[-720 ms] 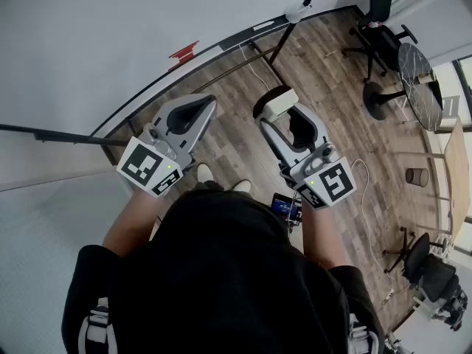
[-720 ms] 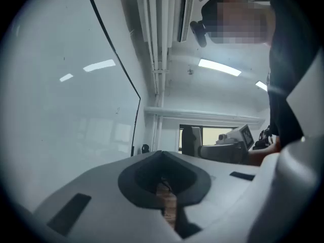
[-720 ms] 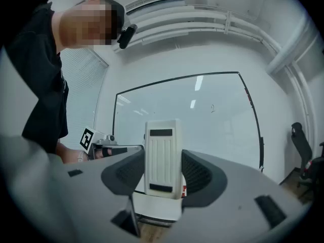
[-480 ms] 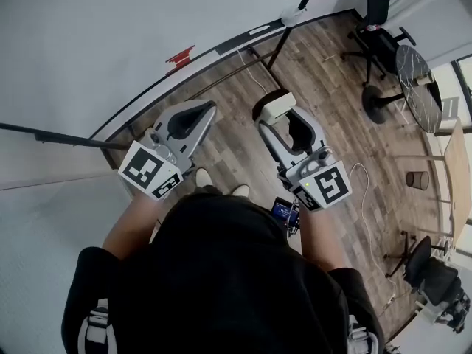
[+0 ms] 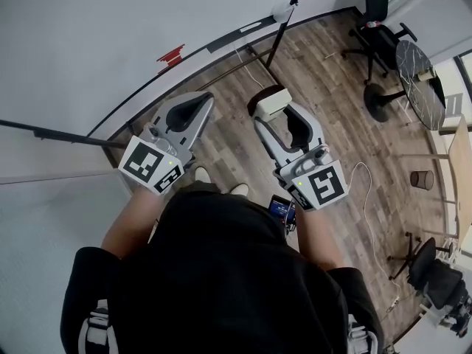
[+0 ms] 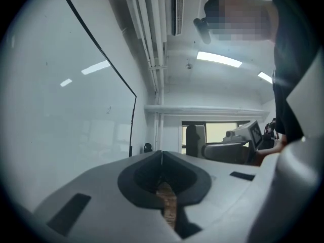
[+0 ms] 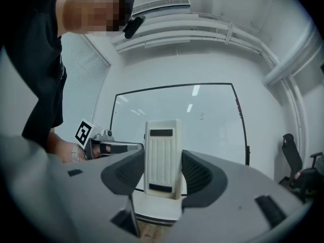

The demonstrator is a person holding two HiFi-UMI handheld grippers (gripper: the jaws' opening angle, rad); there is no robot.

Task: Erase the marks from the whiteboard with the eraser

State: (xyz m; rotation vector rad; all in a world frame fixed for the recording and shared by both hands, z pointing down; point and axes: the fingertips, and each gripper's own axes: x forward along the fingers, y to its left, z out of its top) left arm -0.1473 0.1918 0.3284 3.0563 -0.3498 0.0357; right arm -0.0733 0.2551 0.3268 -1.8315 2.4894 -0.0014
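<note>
Ribbed plastic eraser (image 7: 162, 156), glossy whiteboard (image 7: 212, 130), wooden floor (image 5: 339, 72).

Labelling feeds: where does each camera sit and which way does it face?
Head view: on the head, facing down; wooden floor, left gripper, right gripper, black-shirted torso.
Left gripper view: along its shut jaws, up at ceiling.
Right gripper view: toward black-framed whiteboard; jaws clamp cream ribbed eraser.
Head and right gripper views share the eraser.

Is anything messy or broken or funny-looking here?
Nothing really stands out. The eraser sits straight between the jaws of the right gripper. The whiteboard looks whole, with one tiny mark on it. A white cable loops loosely over the wooden floor, but nothing is spilled.
</note>
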